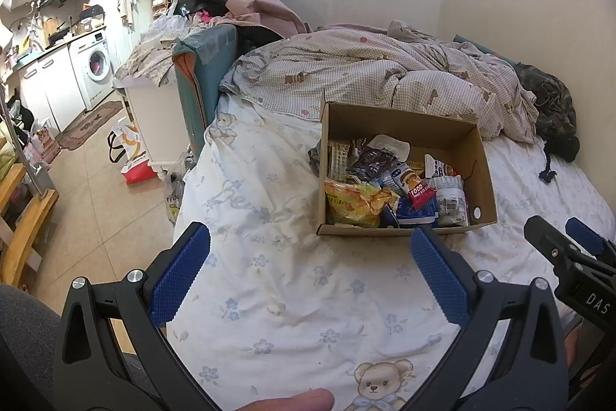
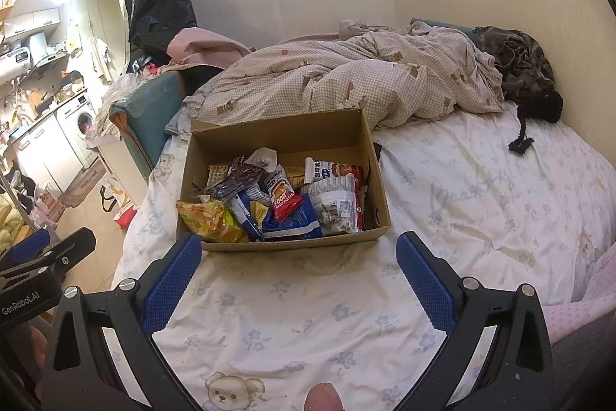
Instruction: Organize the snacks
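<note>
Surface: white bedsheet with pale blue flowers and teddy-bear prints (image 2: 292,314), spread over a bed against a cream wall.
Landmark: open brown cardboard box (image 2: 379,176) sitting on the sheet.
Box contents: loose pile of snack packets, filling the near half of the box; far half shows bare cardboard floor.
Yellow crinkled snack bag (image 2: 208,220): near-left corner inside the box.
Red packet printed "FOOD" (image 2: 285,205): centre of the pile, tilted.
White packet with barcode (image 2: 338,208): right of the red packet, inside the box.
Dark brown wrapper (image 2: 235,182): rear-left of the pile.
Behind the box: rumpled beige checked duvet (image 2: 346,76); its edge touches the box's far wall.
Left gripper (image 1: 310,245): blue-padded fingers spread wide, nothing between them, hovering just short of the box's near-left side.
Right gripper (image 2: 298,253): fingers likewise splayed and empty, just short of the box's near wall.
Far left of the box: kitchen counter with white washing machine (image 1: 94,64).
</note>
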Tool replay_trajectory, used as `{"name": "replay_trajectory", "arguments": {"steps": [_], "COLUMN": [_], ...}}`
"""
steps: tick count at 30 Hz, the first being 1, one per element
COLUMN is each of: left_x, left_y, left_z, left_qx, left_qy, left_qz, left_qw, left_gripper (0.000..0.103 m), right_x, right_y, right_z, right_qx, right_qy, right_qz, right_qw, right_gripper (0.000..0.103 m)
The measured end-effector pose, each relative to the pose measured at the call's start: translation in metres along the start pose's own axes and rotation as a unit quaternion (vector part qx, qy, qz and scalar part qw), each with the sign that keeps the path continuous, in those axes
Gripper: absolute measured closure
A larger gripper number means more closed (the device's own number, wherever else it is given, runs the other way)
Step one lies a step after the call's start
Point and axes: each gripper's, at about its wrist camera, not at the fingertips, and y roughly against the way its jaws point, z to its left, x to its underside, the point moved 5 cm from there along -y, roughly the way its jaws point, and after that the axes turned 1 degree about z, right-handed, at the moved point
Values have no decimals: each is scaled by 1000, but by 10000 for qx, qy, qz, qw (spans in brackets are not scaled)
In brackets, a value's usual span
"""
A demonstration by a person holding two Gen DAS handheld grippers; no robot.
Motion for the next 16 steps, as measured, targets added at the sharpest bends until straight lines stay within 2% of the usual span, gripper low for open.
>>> {"name": "replay_trajectory", "arguments": {"steps": [11, 16], "left_x": [1, 4], "left_y": [0, -7], "left_z": [0, 3], "left_qx": [-6, 17], "left_qy": [-21, 46], "left_qz": [-1, 150], "left_qw": [10000, 9999], "left_gripper": [0, 0], "right_x": [-1, -1], "right_y": [0, 1], "right_z": [0, 1], "right_qx": [9, -9], "right_qy": [21, -7], "right_qz": [-20, -23], "right_qw": [10000, 10000], "right_gripper": [0, 0]}}
